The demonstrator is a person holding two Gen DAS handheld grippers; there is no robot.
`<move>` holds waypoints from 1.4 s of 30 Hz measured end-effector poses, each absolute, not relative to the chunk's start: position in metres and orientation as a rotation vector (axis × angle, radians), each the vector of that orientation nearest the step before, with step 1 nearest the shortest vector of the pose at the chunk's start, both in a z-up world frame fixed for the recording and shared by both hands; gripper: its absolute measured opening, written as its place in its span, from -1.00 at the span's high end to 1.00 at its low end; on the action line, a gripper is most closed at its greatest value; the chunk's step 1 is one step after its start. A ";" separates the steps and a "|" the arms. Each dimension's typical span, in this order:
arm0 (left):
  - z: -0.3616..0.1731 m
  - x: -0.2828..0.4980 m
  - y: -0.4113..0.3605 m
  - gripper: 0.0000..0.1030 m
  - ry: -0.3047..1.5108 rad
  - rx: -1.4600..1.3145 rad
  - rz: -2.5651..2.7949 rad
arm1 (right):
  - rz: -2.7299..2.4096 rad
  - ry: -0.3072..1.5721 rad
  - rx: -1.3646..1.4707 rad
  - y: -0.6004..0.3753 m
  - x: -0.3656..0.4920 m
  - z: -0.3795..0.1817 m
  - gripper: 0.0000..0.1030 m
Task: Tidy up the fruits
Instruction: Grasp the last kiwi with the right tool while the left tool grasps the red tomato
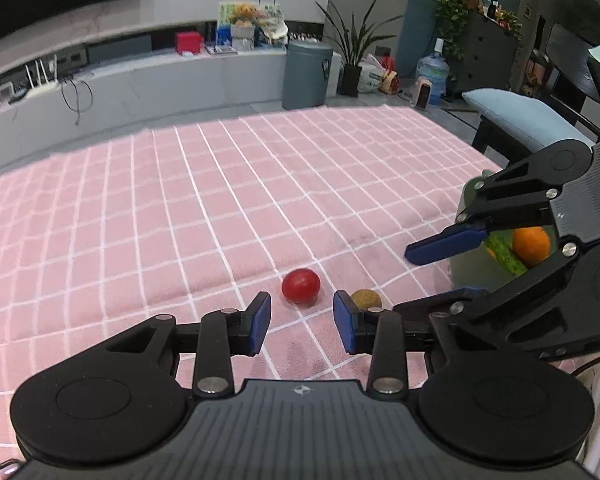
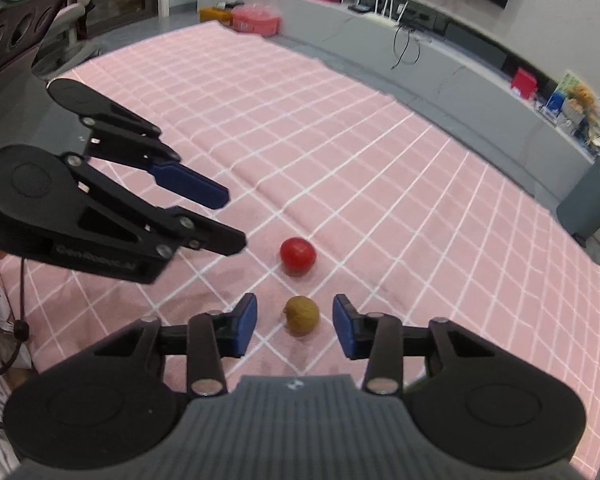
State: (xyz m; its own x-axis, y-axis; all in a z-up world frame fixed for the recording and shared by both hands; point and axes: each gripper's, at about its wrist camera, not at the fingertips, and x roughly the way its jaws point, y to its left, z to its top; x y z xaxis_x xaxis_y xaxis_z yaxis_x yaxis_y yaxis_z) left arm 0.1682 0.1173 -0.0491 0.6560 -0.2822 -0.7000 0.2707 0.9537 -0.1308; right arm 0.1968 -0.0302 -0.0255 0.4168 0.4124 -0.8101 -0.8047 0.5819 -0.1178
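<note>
Pink checked cloth (image 2: 380, 160) covers the tabletop, and two small fruits lie near its close edge. The right gripper (image 2: 295, 325) is spread around the brown fruit (image 2: 302, 315), pads apart from it. The left gripper (image 1: 302, 322) is spread and empty, pointing at the red fruit (image 1: 301, 285). It looks like picking-up time: each gripper should go lower and squeeze softly.

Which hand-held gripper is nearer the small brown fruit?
Right. The right hand-held gripper has the brown fruit between its open fingers, untouched; the left hand-held gripper sits beside it, aimed toward the red fruit.
</note>
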 end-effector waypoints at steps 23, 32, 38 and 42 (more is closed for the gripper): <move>-0.082 0.205 0.106 0.16 0.845 -0.016 -0.329 | 0.792 1.021 -0.568 -0.008 0.235 -0.068 0.59; -0.087 0.212 0.103 0.16 0.860 -0.015 -0.293 | 0.785 1.023 -0.550 -0.010 0.237 -0.069 0.59; -0.086 0.209 0.100 0.35 0.848 0.003 -0.291 | 0.761 1.015 -0.536 -0.011 0.234 -0.070 0.60; -0.083 0.202 0.099 0.36 0.842 -0.035 -0.279 | 0.730 1.009 -0.499 -0.015 0.229 -0.070 0.60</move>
